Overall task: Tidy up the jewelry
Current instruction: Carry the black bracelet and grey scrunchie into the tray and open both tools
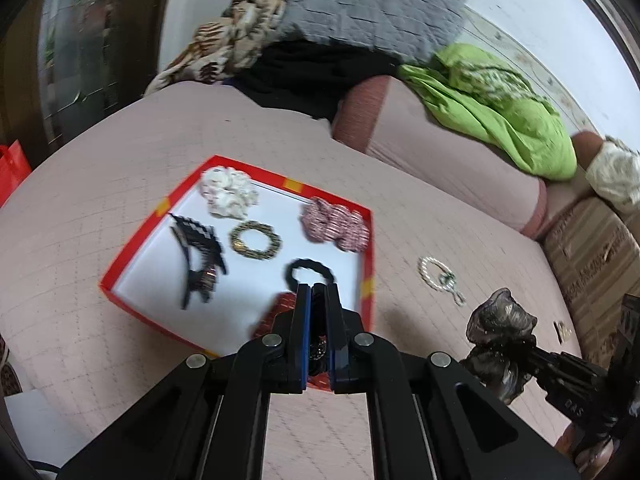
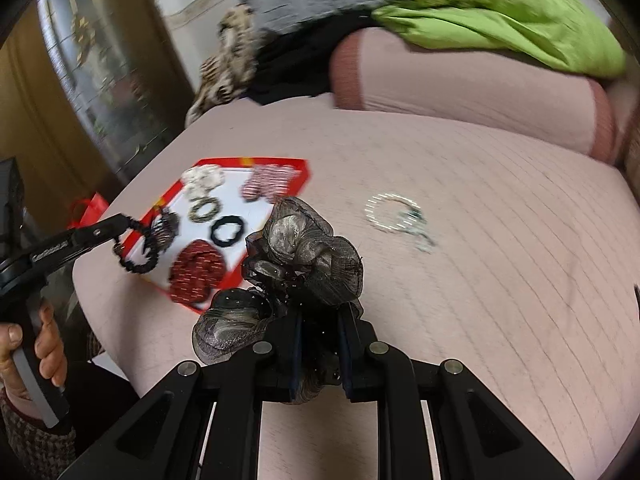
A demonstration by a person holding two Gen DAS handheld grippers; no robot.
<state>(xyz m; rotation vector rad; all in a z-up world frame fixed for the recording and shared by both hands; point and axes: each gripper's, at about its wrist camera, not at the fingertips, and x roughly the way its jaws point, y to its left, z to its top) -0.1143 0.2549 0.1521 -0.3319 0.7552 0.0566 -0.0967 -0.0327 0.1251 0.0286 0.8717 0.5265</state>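
Pink quilted bed (image 1: 120, 184); red tray (image 1: 132, 252) at 10 o'clock. Left gripper (image 1: 318, 292) clenched on black beaded band (image 2: 138, 248), right gripper (image 2: 320, 322) on grey organza scrunchie (image 2: 304, 248). Risks: band snagging tray rim, slack organza slipping; pearl bracelet (image 1: 438, 278) stranded outside at 2 o'clock.

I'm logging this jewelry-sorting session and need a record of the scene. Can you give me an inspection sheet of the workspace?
Surface: pink quilted bedcover, unbroken where visible.
Job's things: red box holds a white scrunchie, pink striped scrunchie, gold bead bracelet, black claw clip, black hair tie and red scrunchie. Pearl bracelet lies on the cover outside the box.
Clutter: green cloth, grey quilt, patterned fabric.
Grippers: left tongs shut on a black beaded band; right tongs shut on a grey organza scrunchie.
Cables: nothing seen.
Surroundings: red bag, pink bolster.
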